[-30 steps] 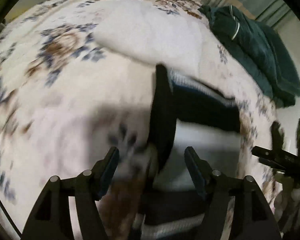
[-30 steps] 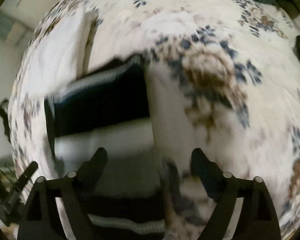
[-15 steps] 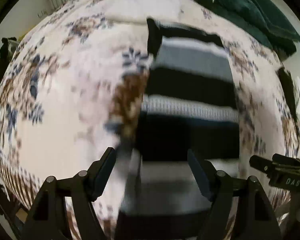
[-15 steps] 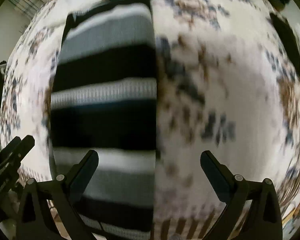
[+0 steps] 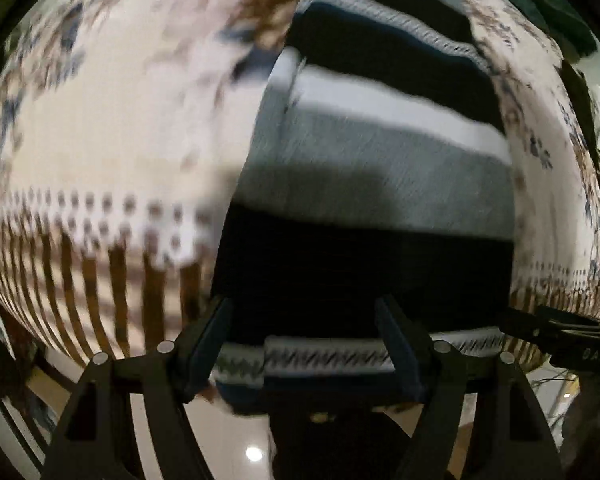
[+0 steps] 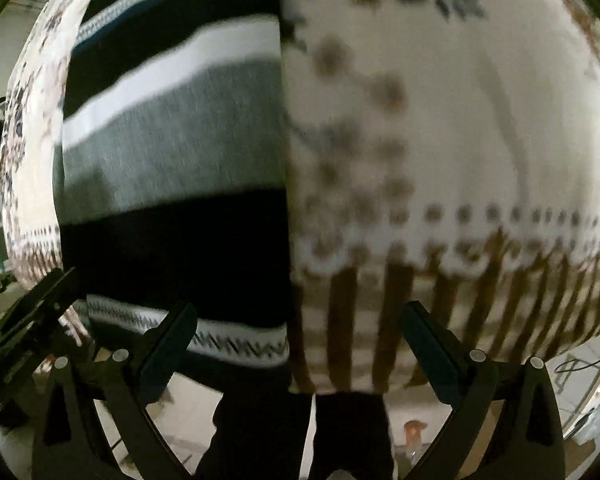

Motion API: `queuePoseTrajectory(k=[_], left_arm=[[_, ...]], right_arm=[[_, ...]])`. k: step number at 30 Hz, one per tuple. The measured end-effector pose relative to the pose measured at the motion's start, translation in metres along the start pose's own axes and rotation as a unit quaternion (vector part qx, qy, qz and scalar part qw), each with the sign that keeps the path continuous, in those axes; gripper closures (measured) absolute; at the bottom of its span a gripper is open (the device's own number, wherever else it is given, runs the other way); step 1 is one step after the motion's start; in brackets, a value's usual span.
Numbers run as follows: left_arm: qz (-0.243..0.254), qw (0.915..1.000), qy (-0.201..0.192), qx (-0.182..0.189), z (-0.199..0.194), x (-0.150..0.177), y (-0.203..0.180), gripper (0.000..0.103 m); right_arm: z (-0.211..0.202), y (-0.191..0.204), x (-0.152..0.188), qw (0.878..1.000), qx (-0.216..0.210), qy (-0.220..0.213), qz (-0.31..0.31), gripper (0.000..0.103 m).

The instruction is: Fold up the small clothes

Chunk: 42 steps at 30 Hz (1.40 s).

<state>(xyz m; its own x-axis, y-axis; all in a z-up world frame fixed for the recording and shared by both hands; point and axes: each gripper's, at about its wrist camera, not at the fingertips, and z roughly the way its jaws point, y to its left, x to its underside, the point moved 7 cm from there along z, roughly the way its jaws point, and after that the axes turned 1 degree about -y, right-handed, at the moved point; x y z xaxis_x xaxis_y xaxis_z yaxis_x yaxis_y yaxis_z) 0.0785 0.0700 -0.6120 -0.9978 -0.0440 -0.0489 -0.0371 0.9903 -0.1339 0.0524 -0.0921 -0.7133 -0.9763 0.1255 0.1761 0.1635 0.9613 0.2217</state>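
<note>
A striped knit garment with black, grey and white bands lies flat on the floral cloth, folded narrow, its patterned hem at the near table edge. My left gripper is open and empty, its fingers straddling the hem near the garment's left corner. In the right wrist view the same garment fills the left half. My right gripper is open and empty, straddling the garment's right edge at the hem. The views are blurred.
The floral tablecloth has a brown striped fringe hanging over the near edge. A dark green garment lies at the far right. The right gripper shows at the left view's right edge. The floor lies below.
Both grippers have pulled back toward the near table edge, from the garment's far end to its hem. Both stayed open.
</note>
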Motion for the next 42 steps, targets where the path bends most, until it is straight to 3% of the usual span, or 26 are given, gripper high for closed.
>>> queuePoseTrajectory(k=[5,9,12,15,19,26,28,29,30,31,33,34,42], left_arm=[[-0.055,0.9953,0.018,0.078,0.013,0.017,0.021,0.031],[-0.094,0.984,0.022,0.15,0.021,0.013,0.031,0.031],[-0.119,0.9763,0.02,0.179,0.021,0.011,0.04,0.031],[-0.118,0.9778,0.005,0.173,0.011,0.011,0.05,0.031],[-0.134,0.9722,0.032,0.189,0.033,0.018,0.055,0.031],[-0.113,0.9711,0.019,0.209,0.032,0.014,0.027,0.029],[-0.106,0.97,0.015,0.218,0.03,0.018,0.024,0.03],[-0.1,0.9697,0.013,0.222,0.028,0.019,0.018,0.036],[-0.096,0.9708,0.016,0.22,0.028,0.02,0.016,0.047],[-0.092,0.9719,0.023,0.215,0.029,0.021,0.013,0.084],[-0.099,0.9696,0.022,0.223,0.025,0.021,0.008,0.089],[-0.099,0.9701,0.02,0.221,0.021,0.02,0.006,0.09],[-0.081,0.9679,-0.036,0.235,-0.043,-0.01,0.004,0.091]], right_arm=[[0.025,-0.013,0.024,0.996,-0.063,0.042,0.037,0.0],[0.036,-0.019,0.029,0.989,-0.12,0.055,0.07,0.0],[0.037,-0.019,0.025,0.982,-0.157,0.061,0.088,0.0],[0.034,-0.02,0.021,0.977,-0.179,0.068,0.096,0.0],[0.036,-0.029,0.017,0.972,-0.198,0.075,0.102,0.0],[0.043,-0.025,0.015,0.961,-0.237,0.082,0.116,0.003],[0.045,-0.02,0.017,0.959,-0.246,0.086,0.111,0.012],[0.046,-0.014,0.018,0.96,-0.245,0.088,0.108,0.026],[0.047,-0.012,0.02,0.961,-0.24,0.092,0.102,0.045],[0.048,-0.01,0.021,0.963,-0.234,0.094,0.099,0.054],[0.046,-0.009,0.022,0.963,-0.233,0.091,0.096,0.081],[0.042,-0.009,0.023,0.961,-0.242,0.087,0.097,0.089],[-0.016,0.007,0.013,0.952,-0.287,0.042,0.093,0.092]])
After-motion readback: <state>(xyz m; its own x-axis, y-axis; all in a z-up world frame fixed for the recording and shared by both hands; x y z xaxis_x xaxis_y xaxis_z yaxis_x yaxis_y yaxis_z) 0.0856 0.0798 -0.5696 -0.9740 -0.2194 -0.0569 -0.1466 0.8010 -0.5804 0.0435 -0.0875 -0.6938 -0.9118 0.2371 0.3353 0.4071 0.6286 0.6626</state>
